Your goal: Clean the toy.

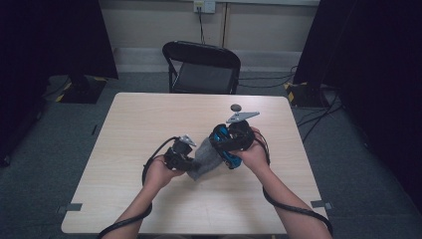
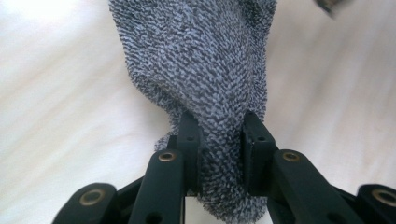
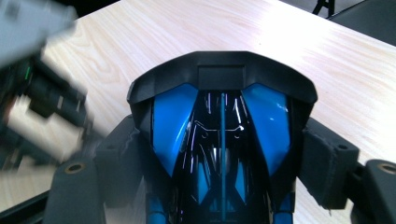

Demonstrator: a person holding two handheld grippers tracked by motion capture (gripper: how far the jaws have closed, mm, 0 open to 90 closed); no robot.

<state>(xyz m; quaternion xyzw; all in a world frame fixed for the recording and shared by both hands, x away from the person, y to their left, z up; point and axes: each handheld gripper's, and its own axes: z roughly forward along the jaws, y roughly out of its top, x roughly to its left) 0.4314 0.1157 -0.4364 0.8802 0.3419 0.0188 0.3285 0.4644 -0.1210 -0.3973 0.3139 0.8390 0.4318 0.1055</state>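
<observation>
Sock (image 2: 201,70) clamped in left gripper (image 2: 217,140); right gripper (image 3: 219,154) grips blue-black mouse (image 3: 219,135), mid-table (image 1: 149,114), edges well apart.

1. The left gripper (image 1: 185,158) was black, with a small grey three-cornered plate on top.
2. Its jaws were matte black links with brass-ringed pivot holes and small screws near the tips.
3. The right gripper (image 1: 234,149) bore a larger grey plate.
4. Its jaw pads looked dark grey and scuffed.
5. A black cable trailed from each gripper along the forearm.
6. Both forearms were bare, with no sleeves.
</observation>
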